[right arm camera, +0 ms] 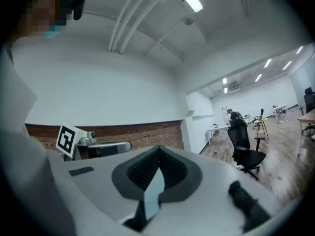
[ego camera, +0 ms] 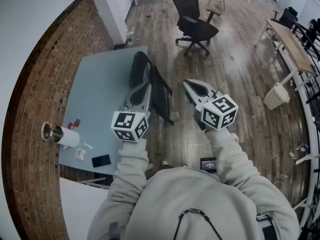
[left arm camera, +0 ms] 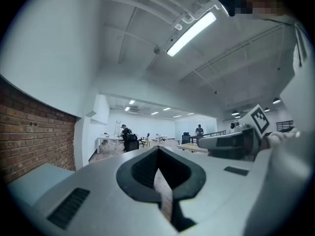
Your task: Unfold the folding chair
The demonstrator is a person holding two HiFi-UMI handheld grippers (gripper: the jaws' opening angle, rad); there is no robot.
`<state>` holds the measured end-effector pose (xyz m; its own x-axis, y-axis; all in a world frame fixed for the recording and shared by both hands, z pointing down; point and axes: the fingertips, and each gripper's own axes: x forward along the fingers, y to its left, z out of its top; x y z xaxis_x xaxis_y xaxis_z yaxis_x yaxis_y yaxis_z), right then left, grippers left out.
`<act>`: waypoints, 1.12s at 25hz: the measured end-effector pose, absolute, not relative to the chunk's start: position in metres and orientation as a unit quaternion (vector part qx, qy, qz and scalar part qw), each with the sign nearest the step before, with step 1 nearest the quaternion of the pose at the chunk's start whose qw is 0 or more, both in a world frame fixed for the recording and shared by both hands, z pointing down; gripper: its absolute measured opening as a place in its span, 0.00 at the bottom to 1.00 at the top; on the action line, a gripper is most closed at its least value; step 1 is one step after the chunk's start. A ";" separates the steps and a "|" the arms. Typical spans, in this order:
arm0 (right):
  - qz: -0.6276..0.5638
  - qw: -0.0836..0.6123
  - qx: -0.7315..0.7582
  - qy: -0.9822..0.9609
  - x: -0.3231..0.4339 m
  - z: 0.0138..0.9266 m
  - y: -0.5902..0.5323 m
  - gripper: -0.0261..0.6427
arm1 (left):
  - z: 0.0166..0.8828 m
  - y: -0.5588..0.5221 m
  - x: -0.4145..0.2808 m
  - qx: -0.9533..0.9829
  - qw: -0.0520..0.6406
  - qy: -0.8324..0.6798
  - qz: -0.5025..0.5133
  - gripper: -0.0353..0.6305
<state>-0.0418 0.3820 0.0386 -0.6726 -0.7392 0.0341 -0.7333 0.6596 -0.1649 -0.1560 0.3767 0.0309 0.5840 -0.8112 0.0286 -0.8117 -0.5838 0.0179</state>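
The black folding chair (ego camera: 152,86) stands folded flat on the wooden floor, leaning against the right edge of the pale blue table (ego camera: 100,91). My left gripper (ego camera: 144,93) hovers just left of the chair's upper part, shut and empty. My right gripper (ego camera: 190,86) hangs a little to the chair's right, also shut with nothing in it. Both point level, away from me. In the left gripper view the jaws (left arm camera: 158,154) meet at a closed seam, and the right gripper (left arm camera: 231,144) shows beside them. The right gripper view shows its own closed jaws (right arm camera: 158,154). The chair is in neither gripper view.
A black office chair (ego camera: 196,23) stands on the floor beyond the folding chair. On the table's near end lie a white cup (ego camera: 69,137), metal cans (ego camera: 49,131) and a phone (ego camera: 101,160). A brick wall (ego camera: 35,89) runs along the left. A wooden desk (ego camera: 292,46) and white bin (ego camera: 276,95) are at right.
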 end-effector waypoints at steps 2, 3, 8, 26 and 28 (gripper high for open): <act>-0.071 0.024 -0.397 0.915 -0.037 0.029 0.387 0.05 | 0.035 0.383 -0.147 0.893 0.026 -0.448 0.010 0.06; -0.067 0.023 -0.394 0.916 -0.034 0.027 0.388 0.05 | 0.038 0.385 -0.144 0.894 0.029 -0.446 0.011 0.06; -0.095 0.019 -0.402 0.911 -0.019 0.056 0.366 0.05 | 0.049 0.366 -0.152 0.890 0.037 -0.454 0.010 0.06; -0.111 -0.015 -0.416 0.903 -0.111 0.077 0.096 0.05 | 0.099 0.101 -0.216 0.909 0.073 -0.408 0.038 0.06; -0.113 -0.035 -0.408 0.905 -0.128 0.086 0.071 0.05 | 0.103 0.072 -0.225 0.912 0.066 -0.402 0.049 0.06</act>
<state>-0.1278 0.0712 0.0857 -0.6649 -0.7304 0.1564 -0.7464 0.6418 -0.1758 -0.2249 0.0719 0.1026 0.6717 -0.7271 0.1417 -0.7399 -0.6678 0.0811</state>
